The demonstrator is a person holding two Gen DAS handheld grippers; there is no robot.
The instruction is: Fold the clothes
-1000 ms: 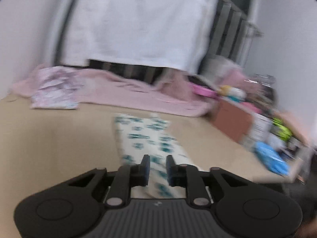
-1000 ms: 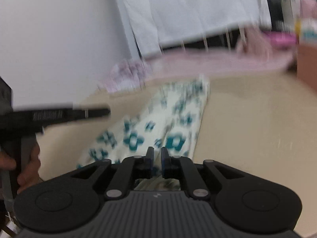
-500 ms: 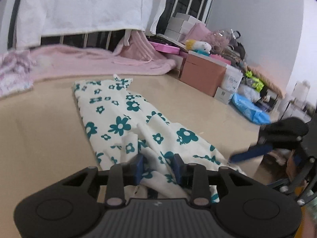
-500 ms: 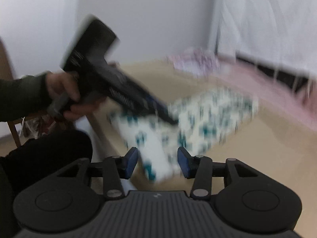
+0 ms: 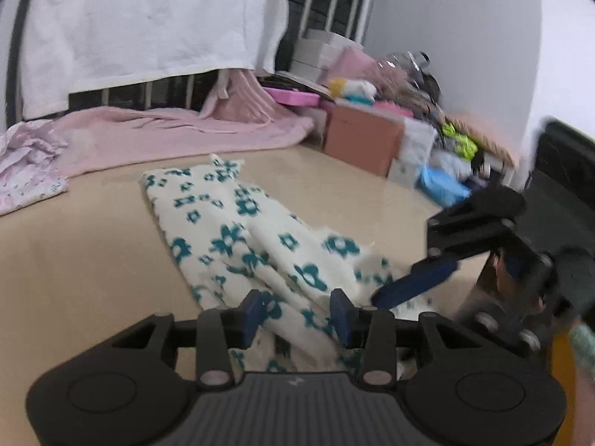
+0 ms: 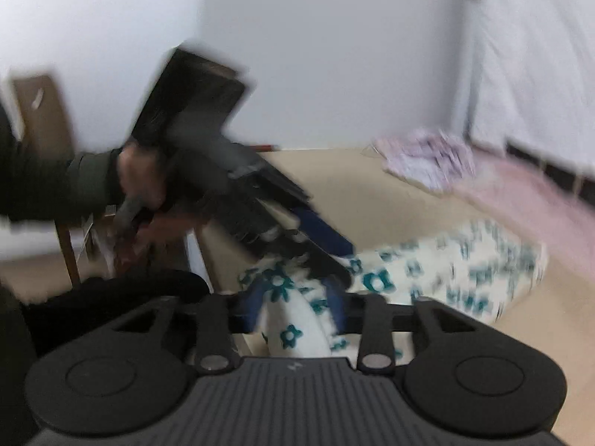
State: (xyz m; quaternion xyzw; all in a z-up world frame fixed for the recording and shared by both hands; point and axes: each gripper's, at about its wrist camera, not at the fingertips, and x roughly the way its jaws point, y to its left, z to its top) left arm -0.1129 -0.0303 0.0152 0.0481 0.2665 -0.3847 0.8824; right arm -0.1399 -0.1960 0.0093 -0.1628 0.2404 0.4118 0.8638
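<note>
A white garment with teal flowers [image 5: 238,223] lies lengthwise on the beige table [image 5: 74,260], its near end rumpled. My left gripper [image 5: 296,314] hovers over that near end, its jaws opening, with cloth lying between them but not pinched. A blue finger [image 5: 416,282] of my right gripper reaches the same end from the right. In the right wrist view, my right gripper [image 6: 295,301] is closing on a raised fold of the garment [image 6: 293,319], which fills the gap. The left gripper [image 6: 331,252], held by a hand [image 6: 141,178], slants down onto the cloth just ahead.
A pink blanket [image 5: 167,130] and a pale patterned cloth [image 5: 26,174] lie along the table's far side under a hanging white sheet [image 5: 130,29]. Boxes [image 5: 360,137] and loose clutter [image 5: 442,182] crowd the far right. A sleeve [image 6: 48,186] comes in from the left.
The left jaws have widened over the garment's near end. The right gripper swung round to that end, spread its jaws from a narrow gap, and now has a fold between them.
</note>
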